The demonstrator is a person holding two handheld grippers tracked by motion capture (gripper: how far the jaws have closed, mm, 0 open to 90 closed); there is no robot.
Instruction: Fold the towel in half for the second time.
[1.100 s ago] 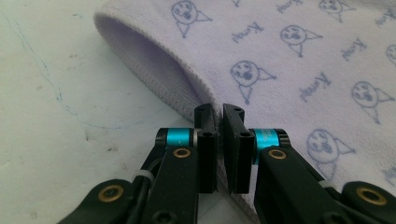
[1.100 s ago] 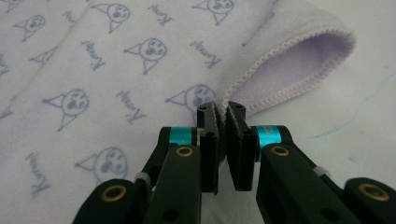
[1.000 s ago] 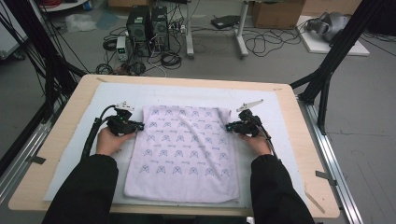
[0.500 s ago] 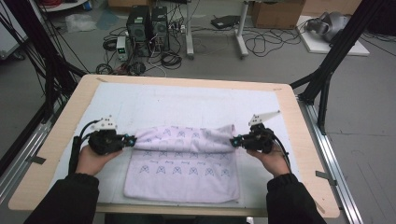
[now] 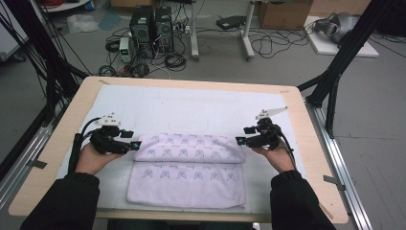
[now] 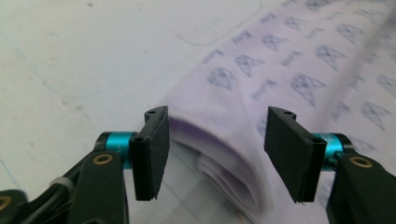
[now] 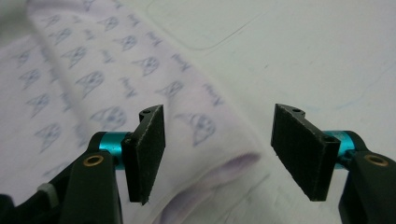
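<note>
The printed cloth [image 5: 187, 168] is seen folded part-way over itself; the left gripper [image 5: 135, 145] and right gripper [image 5: 239, 140] have just been released, further folds judged outstanding.

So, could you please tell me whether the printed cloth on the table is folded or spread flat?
Folded. The cloth has its far part doubled toward the person, with a rounded fold edge and stacked layers at its corner.

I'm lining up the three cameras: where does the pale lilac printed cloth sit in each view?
High view: the folded pale lilac printed cloth lies centre-bottom, between both grippers.
Left gripper view: cloth fills the right side, its folded corner between the open jaws.
Right gripper view: cloth fills the left side.
Shared landmark: the white table mat with its faint curved outline.
</note>
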